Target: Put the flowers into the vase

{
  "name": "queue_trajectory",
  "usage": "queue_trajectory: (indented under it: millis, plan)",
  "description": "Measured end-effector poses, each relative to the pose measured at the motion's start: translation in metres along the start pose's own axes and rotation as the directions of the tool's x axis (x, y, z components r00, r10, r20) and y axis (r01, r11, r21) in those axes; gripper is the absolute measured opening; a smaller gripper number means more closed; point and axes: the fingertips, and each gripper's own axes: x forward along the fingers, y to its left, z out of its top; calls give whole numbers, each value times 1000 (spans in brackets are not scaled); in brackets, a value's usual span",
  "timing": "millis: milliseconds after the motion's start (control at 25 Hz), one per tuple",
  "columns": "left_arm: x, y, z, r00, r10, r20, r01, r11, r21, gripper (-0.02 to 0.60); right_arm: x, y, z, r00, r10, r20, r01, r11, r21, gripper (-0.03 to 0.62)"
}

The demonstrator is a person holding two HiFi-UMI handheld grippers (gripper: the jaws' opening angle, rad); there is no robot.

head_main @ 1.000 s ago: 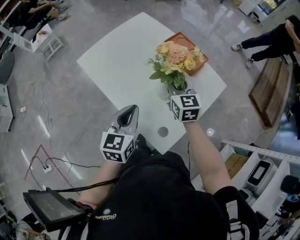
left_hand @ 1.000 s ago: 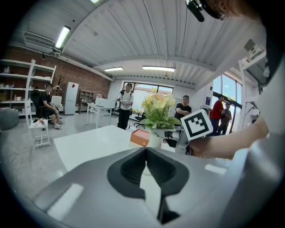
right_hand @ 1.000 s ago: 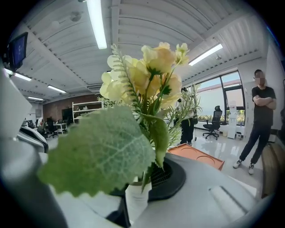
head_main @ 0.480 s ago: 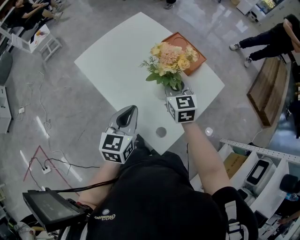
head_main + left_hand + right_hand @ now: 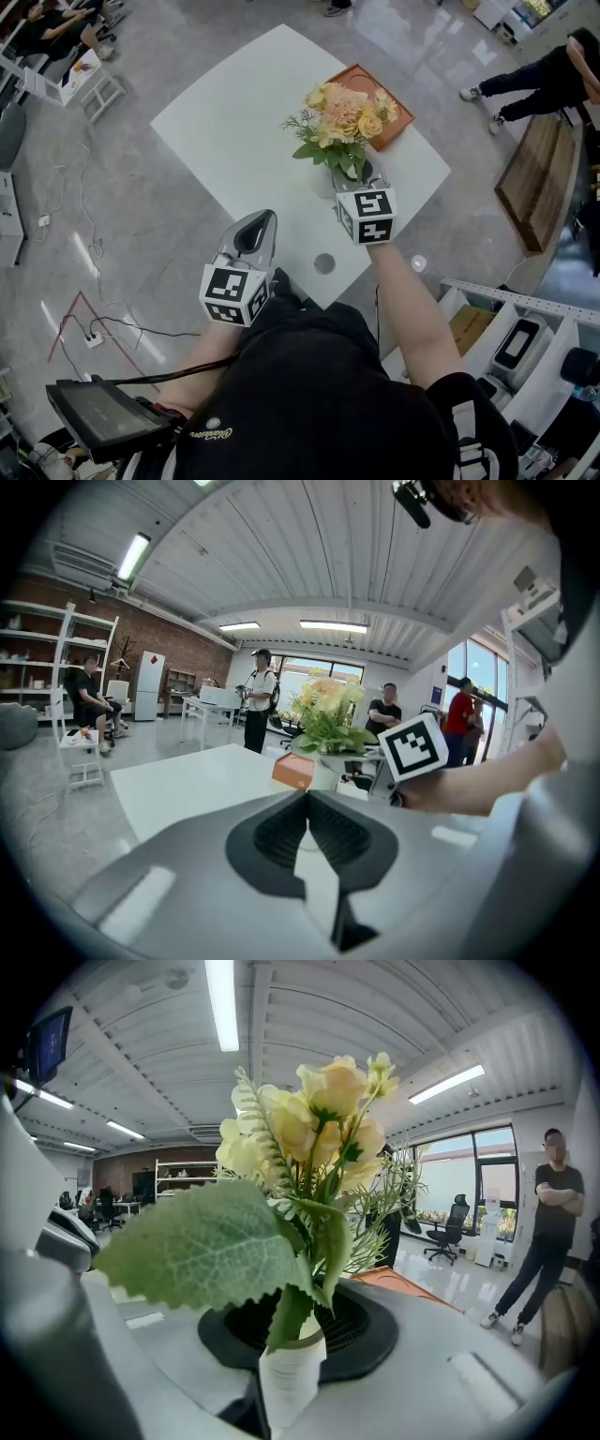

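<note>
Flowers [image 5: 345, 117] upright in white vase [image 5: 291, 1372] on white table [image 5: 234, 122], right gripper [image 5: 354, 178] jaws just opening, loose around vase, left gripper [image 5: 261, 220] jaws pressed together, empty, near table edge

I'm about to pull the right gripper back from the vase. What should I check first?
1. Flowers in the vase: ok.
2. Vase upright on the table: ok.
3. Right gripper: jaws have just been opening with the vase between them. Free of it: cannot tell.
4. Leaf clear of the right gripper: not ok, it hangs over the jaws.
5. Left gripper shut, empty, away from the vase: ok.
</note>
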Motion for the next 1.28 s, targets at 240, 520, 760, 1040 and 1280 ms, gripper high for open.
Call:
queue_trajectory:
  millis: [240,520,760,1040,1280]
  plan:
    - [2,-3,2,1000,-7,2,7,1000,2,8,-2,-2,-1,1000,8,-22,-8,1000,1,109]
    - [1,-4,4,1000,-15,13,15,1000,5,8,-4,-1,-4,999,19,-51,-19,1000,-10,118]
    - [1,-4,5,1000,-19,25,19,1000,5,8,-2,0,-4,996,42,-74,-43,999,-11,136]
    - [1,-6,6,999,-23,33,23,1000,2,8,-6,3,-6,992,66,-109,-67,998,-1,174]
    - [3,-9,10,999,-33,37,33,999,4,8,-8,10,-5,972,109,-206,-112,994,-5,183]
